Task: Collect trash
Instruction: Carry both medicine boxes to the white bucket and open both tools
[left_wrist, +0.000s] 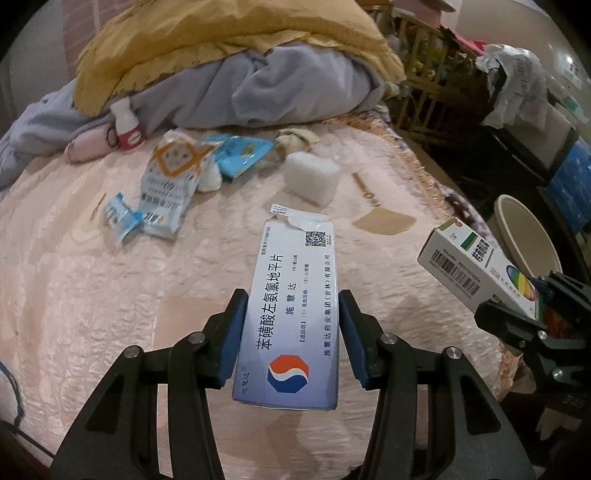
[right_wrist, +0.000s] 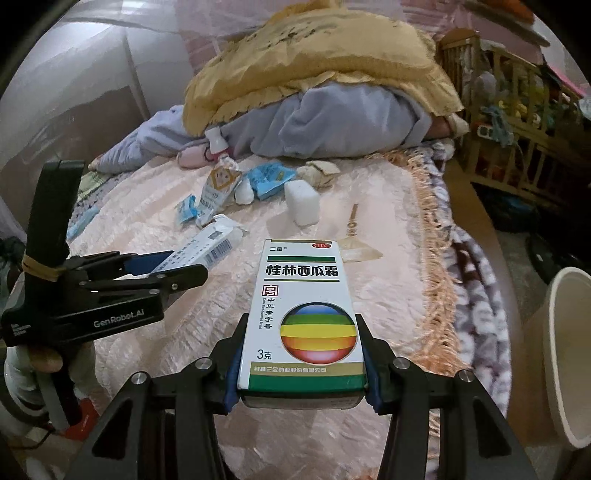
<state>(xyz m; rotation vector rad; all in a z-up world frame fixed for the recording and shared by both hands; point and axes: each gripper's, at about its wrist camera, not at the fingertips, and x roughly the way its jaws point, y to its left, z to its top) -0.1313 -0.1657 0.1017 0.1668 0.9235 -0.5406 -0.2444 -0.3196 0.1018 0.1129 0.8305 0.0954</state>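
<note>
Above the pink quilted bed (left_wrist: 110, 295), our left hand-held gripper (left_wrist: 291, 332) clamps a torn pale-blue cardboard medicine box (left_wrist: 295, 314), while at three o'clock our right hand-held gripper (right_wrist: 301, 369) grips a white-and-green cardboard medicine box (right_wrist: 306, 314).

The bin (right_wrist: 569, 354) is cut off by the right edge; its inside is unseen.

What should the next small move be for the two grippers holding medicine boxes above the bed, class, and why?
Probably carry both boxes toward the cream bin beside the bed. The left gripper is clamped on the blue-and-white box, the right gripper on the green-and-white box, both clear of the bedspread, and other wrappers remain.
</note>
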